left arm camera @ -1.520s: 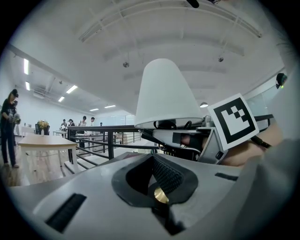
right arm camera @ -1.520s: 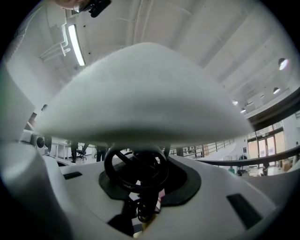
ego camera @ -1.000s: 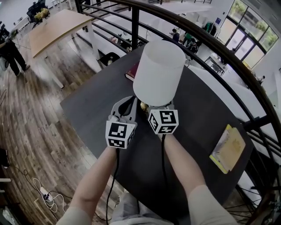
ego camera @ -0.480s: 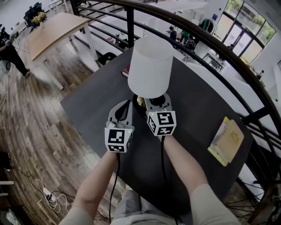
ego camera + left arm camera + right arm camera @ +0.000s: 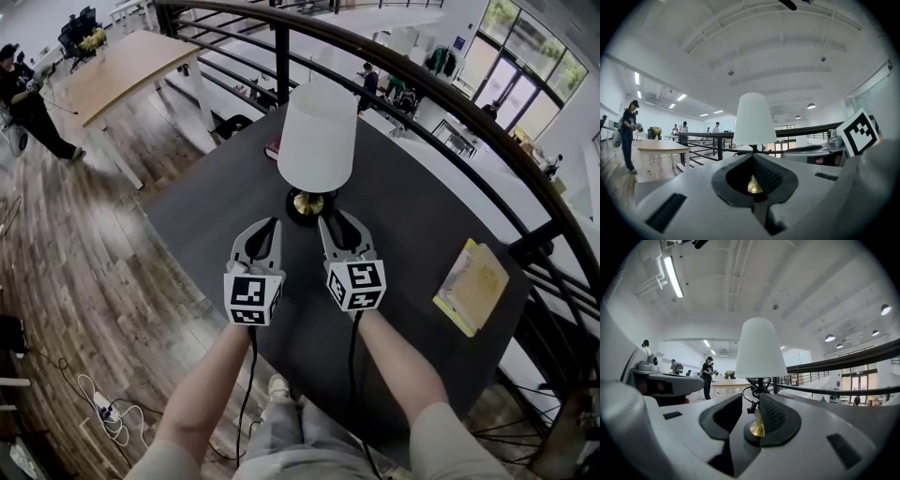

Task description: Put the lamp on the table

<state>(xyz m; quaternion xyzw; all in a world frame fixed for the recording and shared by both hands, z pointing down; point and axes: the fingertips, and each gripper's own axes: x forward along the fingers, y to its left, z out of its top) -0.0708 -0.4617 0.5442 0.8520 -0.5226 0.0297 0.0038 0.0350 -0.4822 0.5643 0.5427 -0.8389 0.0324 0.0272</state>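
Both tongs have drawn back toward the person since a second ago, when they sat close under the shade at the lamp's foot. The lamp point(image 5: 319, 136) now stands upright on its own on the dark table point(image 5: 422, 216), toward the far edge, with its white shade over a brass stem and a round black base point(image 5: 307, 208).

The left tongs point(image 5: 273, 225) point level at the lamp from the near side, a little to the left of the base and apart from it. Their tips meet and the bowed gap behind them holds nothing.

The right tongs point(image 5: 339, 225) lie just beside the left pair and also point level, with the tips near the base. Their jaws stand apart, though they have just been closing a little. No thing is gripped between the pads, and in the right gripper view the brass stem shows through the gap, out ahead of them.

A yellow book point(image 5: 473, 286) lies well off to the right, near the table's edge. A dark red book point(image 5: 274, 148) lies behind the lamp. A black railing point(image 5: 450, 94) curves round the table's far side.
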